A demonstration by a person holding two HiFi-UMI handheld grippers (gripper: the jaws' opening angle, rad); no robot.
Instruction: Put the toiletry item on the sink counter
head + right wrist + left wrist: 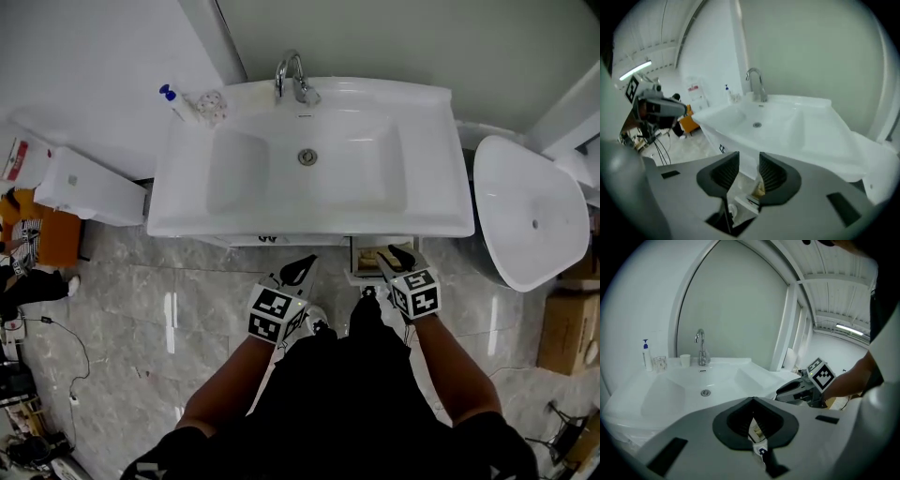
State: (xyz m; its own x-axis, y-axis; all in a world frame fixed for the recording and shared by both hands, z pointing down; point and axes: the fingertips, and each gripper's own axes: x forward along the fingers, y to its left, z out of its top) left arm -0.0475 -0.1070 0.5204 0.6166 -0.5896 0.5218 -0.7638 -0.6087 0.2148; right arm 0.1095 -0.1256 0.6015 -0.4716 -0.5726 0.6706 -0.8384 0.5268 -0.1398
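Right now I am holding both tongs just near of the counter point(441, 164), because what I am after is lying below it, not on it. My left tongs point(299, 270) are pressing together, with only a pale sliver showing in the seam that I cannot name; I judge they are idling out of the way. My right tongs point(400, 257) are hanging spread over the open drawer point(353, 264) at the right, pinching nothing. The item, I judge, is sitting among the pale and yellowish contents point(754, 197) showing through that gap; which one, I cannot tell. The bottle point(169, 96) and cup point(212, 106) are taking up the far left corner, so the right side is looking the easier spot.
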